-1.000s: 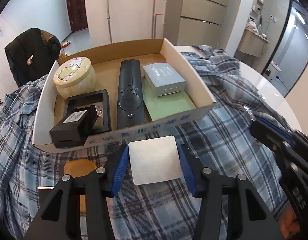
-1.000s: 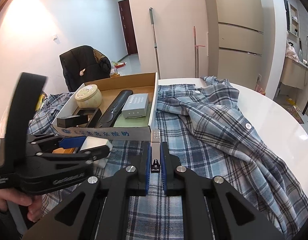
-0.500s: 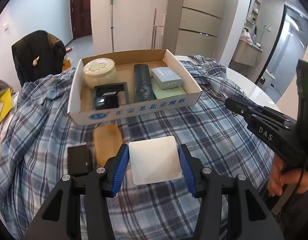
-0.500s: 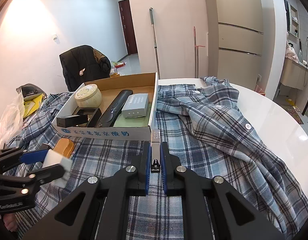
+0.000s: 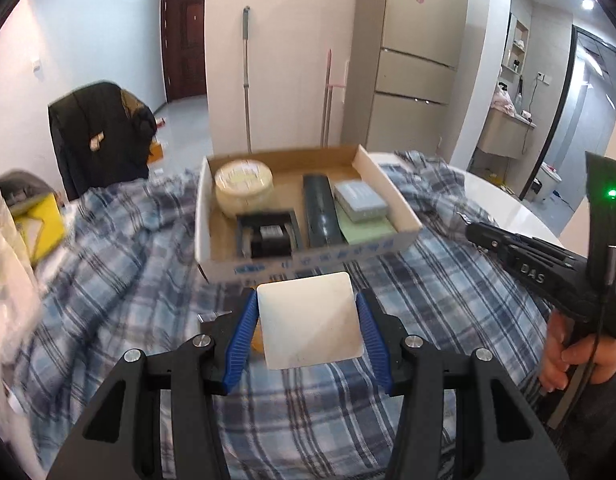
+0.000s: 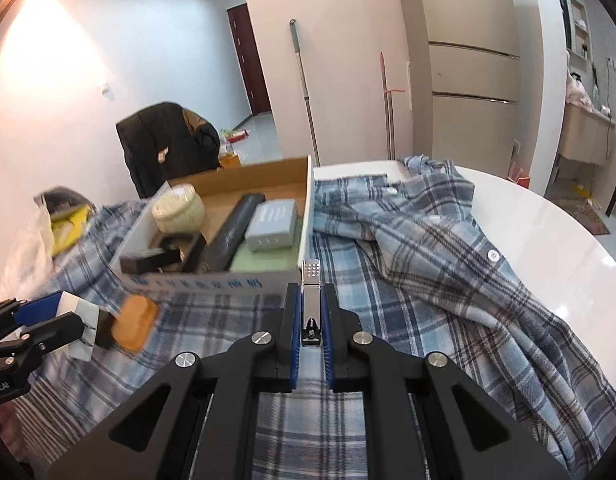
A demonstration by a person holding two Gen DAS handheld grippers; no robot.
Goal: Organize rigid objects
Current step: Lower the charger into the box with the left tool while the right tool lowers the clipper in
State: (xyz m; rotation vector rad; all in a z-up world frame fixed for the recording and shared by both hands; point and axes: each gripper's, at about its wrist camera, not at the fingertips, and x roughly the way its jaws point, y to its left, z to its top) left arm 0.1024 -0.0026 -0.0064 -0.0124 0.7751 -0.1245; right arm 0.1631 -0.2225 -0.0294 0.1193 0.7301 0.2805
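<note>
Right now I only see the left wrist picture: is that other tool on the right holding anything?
Observer: Yes, the right gripper is shut on a metal nail clipper.
Operator: What hides behind the white square?
Observer: An orange block lying on the plaid cloth, in front of the cardboard box.
Operator: Is the white square a flat card?
Observer: No, from the side it is a thick block in the left gripper.

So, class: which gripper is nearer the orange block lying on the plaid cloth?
Left. The left gripper, holding the white square box, sits right beside the orange block; the right gripper, clamping nail clippers, is farther right.
</note>
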